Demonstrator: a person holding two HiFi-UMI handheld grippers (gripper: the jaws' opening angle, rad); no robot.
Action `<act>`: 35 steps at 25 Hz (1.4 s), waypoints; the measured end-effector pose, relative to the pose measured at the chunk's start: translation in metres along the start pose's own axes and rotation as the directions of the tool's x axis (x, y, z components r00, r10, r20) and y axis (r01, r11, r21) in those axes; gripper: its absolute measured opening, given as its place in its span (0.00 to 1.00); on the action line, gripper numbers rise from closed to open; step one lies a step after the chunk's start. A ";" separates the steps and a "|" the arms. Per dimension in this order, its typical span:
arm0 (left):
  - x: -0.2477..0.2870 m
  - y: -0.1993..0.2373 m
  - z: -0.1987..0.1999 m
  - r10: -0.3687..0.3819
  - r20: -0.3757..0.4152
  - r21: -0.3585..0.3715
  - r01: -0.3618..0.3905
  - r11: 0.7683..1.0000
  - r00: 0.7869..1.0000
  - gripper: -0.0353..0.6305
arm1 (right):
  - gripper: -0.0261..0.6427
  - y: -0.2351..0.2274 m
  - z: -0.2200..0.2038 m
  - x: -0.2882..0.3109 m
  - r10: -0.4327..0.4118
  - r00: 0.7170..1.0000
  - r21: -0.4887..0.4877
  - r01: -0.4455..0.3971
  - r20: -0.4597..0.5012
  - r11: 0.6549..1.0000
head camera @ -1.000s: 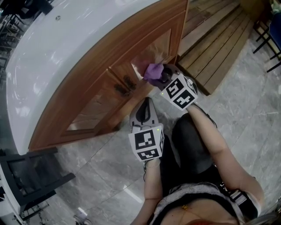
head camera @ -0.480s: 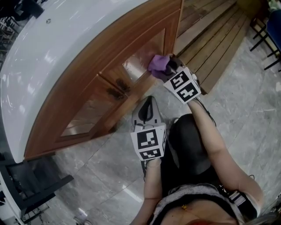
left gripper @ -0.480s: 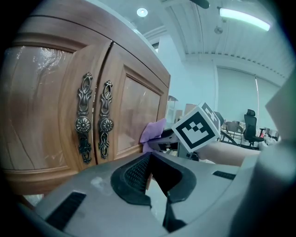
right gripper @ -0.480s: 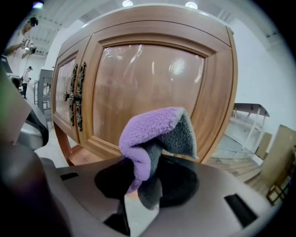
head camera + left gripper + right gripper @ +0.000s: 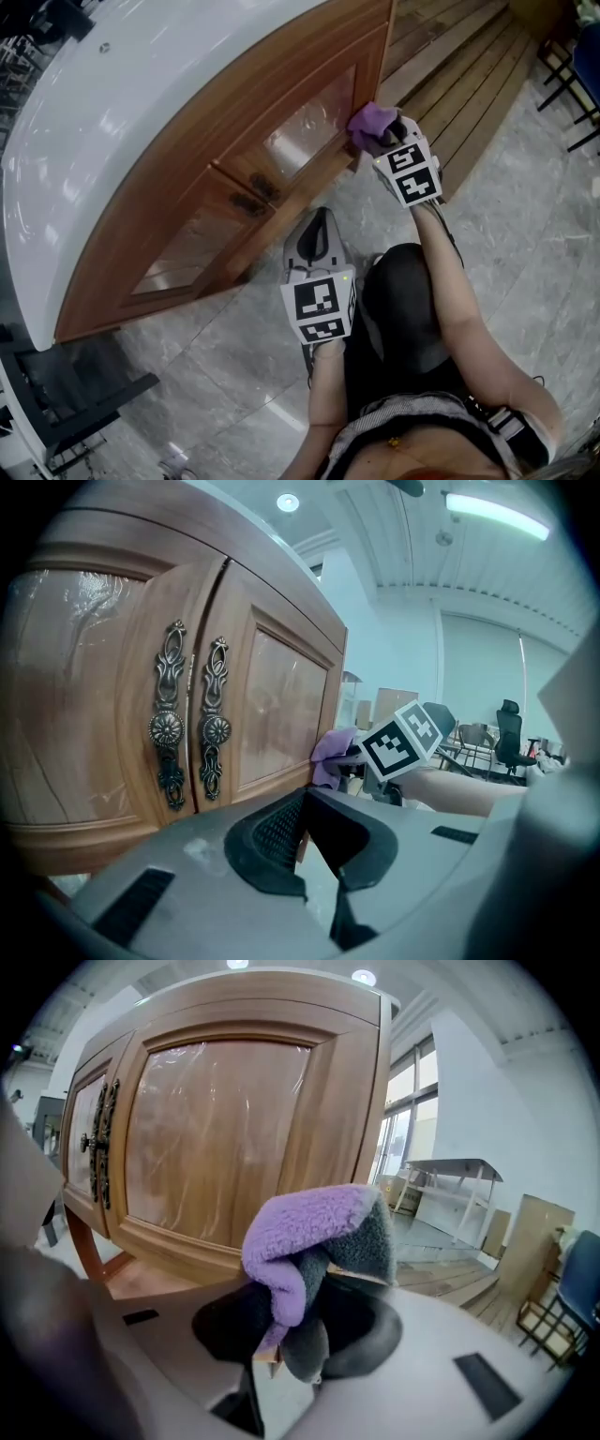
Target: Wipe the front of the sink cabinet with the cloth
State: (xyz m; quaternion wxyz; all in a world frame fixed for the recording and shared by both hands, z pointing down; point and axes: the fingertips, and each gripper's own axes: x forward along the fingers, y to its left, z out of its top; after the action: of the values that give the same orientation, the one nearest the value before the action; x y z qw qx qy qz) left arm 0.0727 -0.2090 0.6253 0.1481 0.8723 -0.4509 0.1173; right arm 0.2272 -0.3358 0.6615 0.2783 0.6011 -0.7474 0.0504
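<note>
White glossy curved sink top (image 5: 103, 112) over a rounded brown wooden cabinet (image 5: 202, 178); door panels are shiny with wrinkled film. Ornate dark metal handles (image 5: 167, 728) flank the door seam. Left tongs (image 5: 319, 217) are closed on nothing, above the grey marble floor (image 5: 216, 347), clear of the cabinet. Fluffy purple-and-grey cloth (image 5: 370, 120), pinched in the right tongs (image 5: 380, 141), presses on the right door's frame near the corner. Slatted wooden platform (image 5: 469, 84) lies beyond.

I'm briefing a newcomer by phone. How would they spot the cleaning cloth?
Find the curved wooden sink cabinet under the white countertop. By its end door, the right gripper clamps a fluffy cloth: the only purple thing, grey on its reverse.
</note>
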 end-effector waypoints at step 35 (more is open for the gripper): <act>-0.019 0.029 -0.001 0.067 0.024 -0.027 -0.067 0.997 0.997 0.05 | 0.31 0.020 0.004 -0.015 0.054 0.999 0.047 -0.054 0.009 0.997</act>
State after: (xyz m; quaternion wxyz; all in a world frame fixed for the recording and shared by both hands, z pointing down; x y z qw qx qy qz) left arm 0.0380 -0.2108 0.6246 0.1498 0.8561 -0.4832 0.1056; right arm 0.2091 -0.3188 0.6556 0.2599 0.5873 -0.7630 0.0732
